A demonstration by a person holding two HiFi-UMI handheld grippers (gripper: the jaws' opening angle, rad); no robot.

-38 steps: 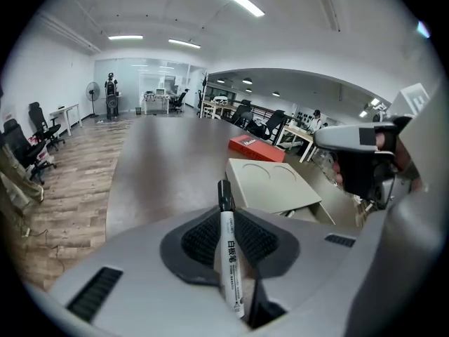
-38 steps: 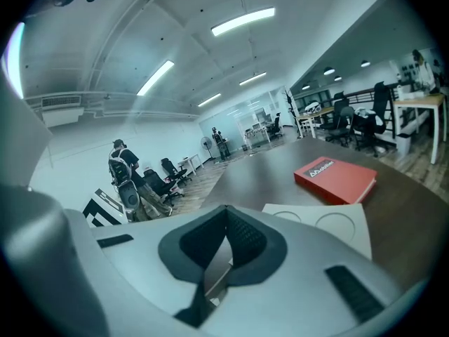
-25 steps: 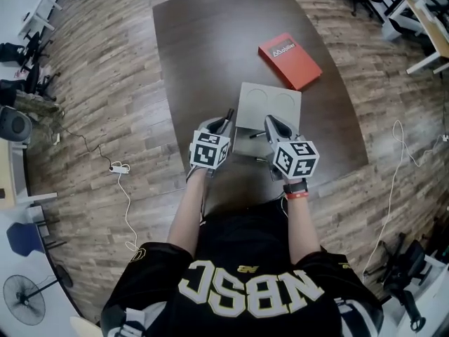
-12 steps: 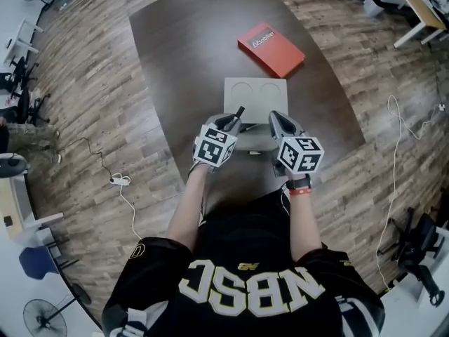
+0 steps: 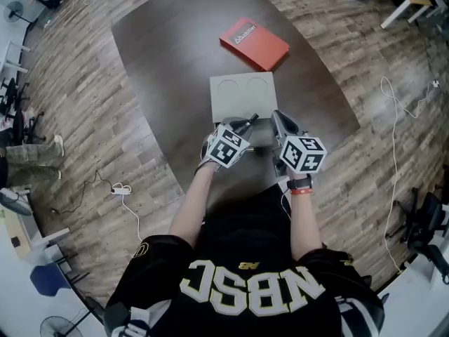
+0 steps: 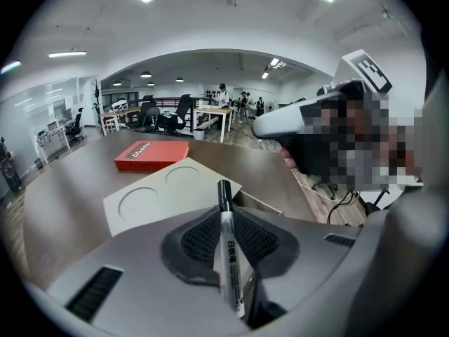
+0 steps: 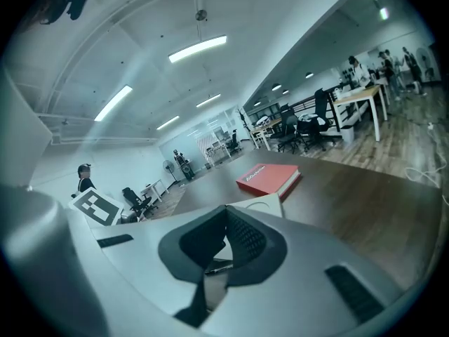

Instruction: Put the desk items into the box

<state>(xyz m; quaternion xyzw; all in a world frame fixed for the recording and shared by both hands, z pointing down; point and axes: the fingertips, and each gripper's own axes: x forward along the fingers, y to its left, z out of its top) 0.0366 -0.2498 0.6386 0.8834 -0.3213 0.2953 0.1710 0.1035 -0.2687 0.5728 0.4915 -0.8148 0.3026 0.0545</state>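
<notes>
My left gripper (image 5: 247, 123) is shut on a white marker pen with a black cap (image 6: 228, 248). The pen sticks out forward between the pads, over the near edge of the open grey box (image 5: 258, 140). The box's flat lid (image 5: 241, 95), marked with two circles, lies folded back on the table beyond it. My right gripper (image 5: 276, 117) hovers just right of the left one at the box's right side. Its pads (image 7: 242, 241) meet at the tip with nothing between them. Another pen (image 7: 217, 264) shows low behind the right jaws, apparently inside the box.
A red book (image 5: 254, 35) lies on the dark brown table (image 5: 168, 55) beyond the lid. The table's near edge runs just under my hands. Wooden floor, cables and office chairs surround the table.
My left gripper has swung to the right with the marker, from beside the box's left edge to over the box. The right gripper has barely moved. The head view has shifted.
</notes>
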